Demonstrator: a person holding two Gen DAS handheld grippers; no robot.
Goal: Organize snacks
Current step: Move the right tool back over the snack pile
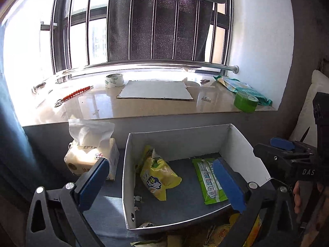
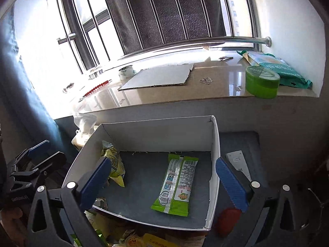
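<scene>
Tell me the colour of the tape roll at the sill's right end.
Green, clearest in the right wrist view.

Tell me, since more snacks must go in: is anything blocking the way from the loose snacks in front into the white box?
Only the white box's low front wall stands between the loose snacks and its floor. The top is open, and bare floor shows between the yellow bag and the green packet.

loose snack packets point(image 2: 131, 239) below the white box point(image 2: 214, 144) are cut off by the bottom edge.
</scene>
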